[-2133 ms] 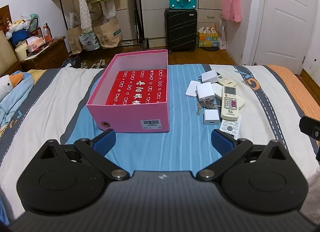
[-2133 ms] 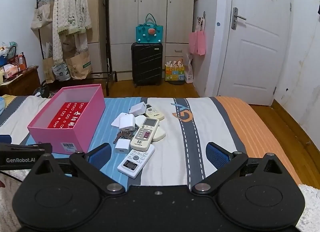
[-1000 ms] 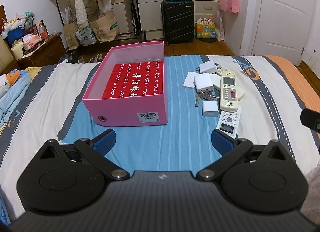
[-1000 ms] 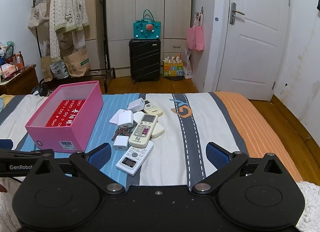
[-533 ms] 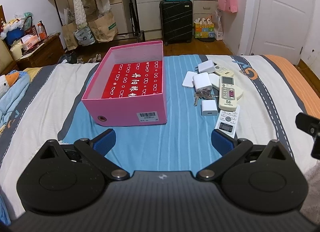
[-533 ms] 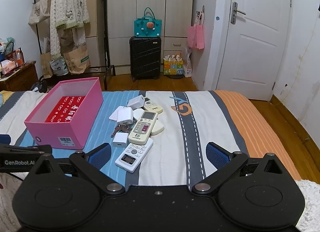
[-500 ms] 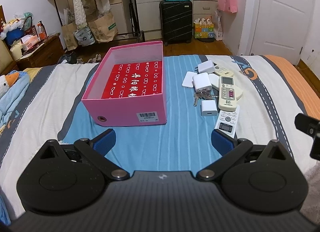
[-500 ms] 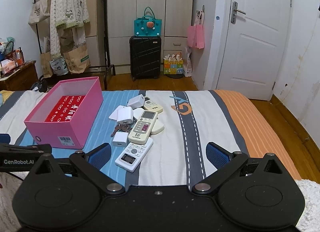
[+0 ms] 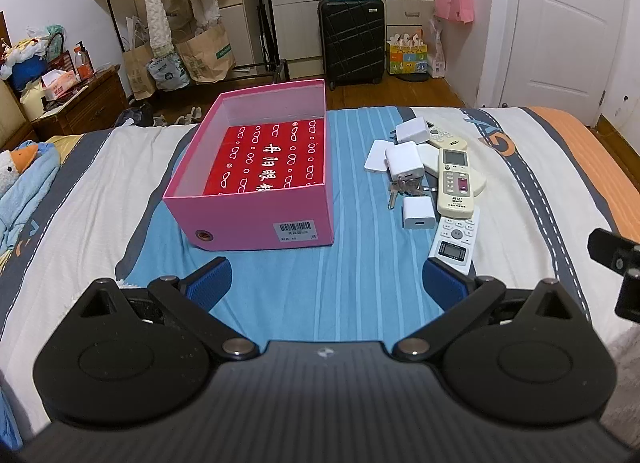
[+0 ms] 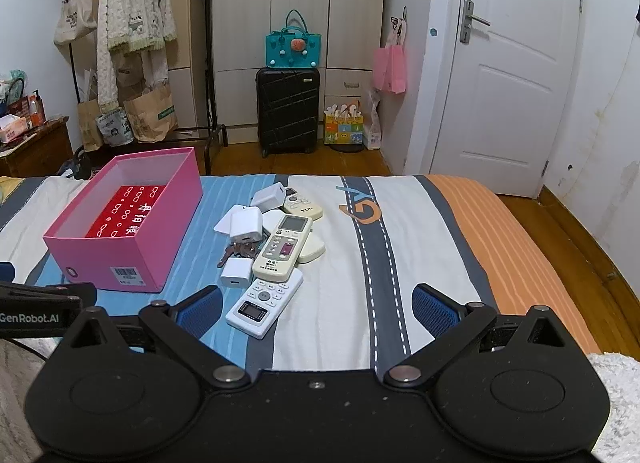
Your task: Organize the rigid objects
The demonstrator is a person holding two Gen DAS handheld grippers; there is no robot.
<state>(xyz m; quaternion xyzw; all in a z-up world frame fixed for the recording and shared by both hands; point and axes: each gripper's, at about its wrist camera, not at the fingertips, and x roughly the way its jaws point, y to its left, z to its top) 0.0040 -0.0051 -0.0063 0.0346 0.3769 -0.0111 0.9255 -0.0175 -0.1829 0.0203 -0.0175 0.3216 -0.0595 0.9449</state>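
Note:
An open pink box point(image 9: 256, 219) point(image 10: 132, 255) with a red patterned bottom stands on the bed. To its right lies a cluster: white chargers point(image 9: 405, 161) point(image 10: 236, 274), keys point(image 9: 402, 188) point(image 10: 236, 252), a cream remote point(image 9: 455, 182) point(image 10: 284, 247), a white remote point(image 9: 456, 240) point(image 10: 266, 301) and a small TCL remote point(image 9: 444, 137) point(image 10: 302, 205). My left gripper point(image 9: 326, 281) hovers open before the box, nothing between its fingers. My right gripper point(image 10: 316, 309) is open too, just short of the white remote, which lies between its fingertips' line of sight.
The bed point(image 9: 360, 303) has a blue, white, grey and orange striped cover. Blue bedding with a plush duck point(image 9: 20, 175) lies at the left. Beyond the bed stand a black suitcase point(image 10: 288, 111), a clothes rack point(image 10: 132, 31), a wardrobe and a white door point(image 10: 508, 75).
Both views have pulled back and risen slightly over the two seconds, then shifted only a little. Both grippers stay open; no object on the bed has moved.

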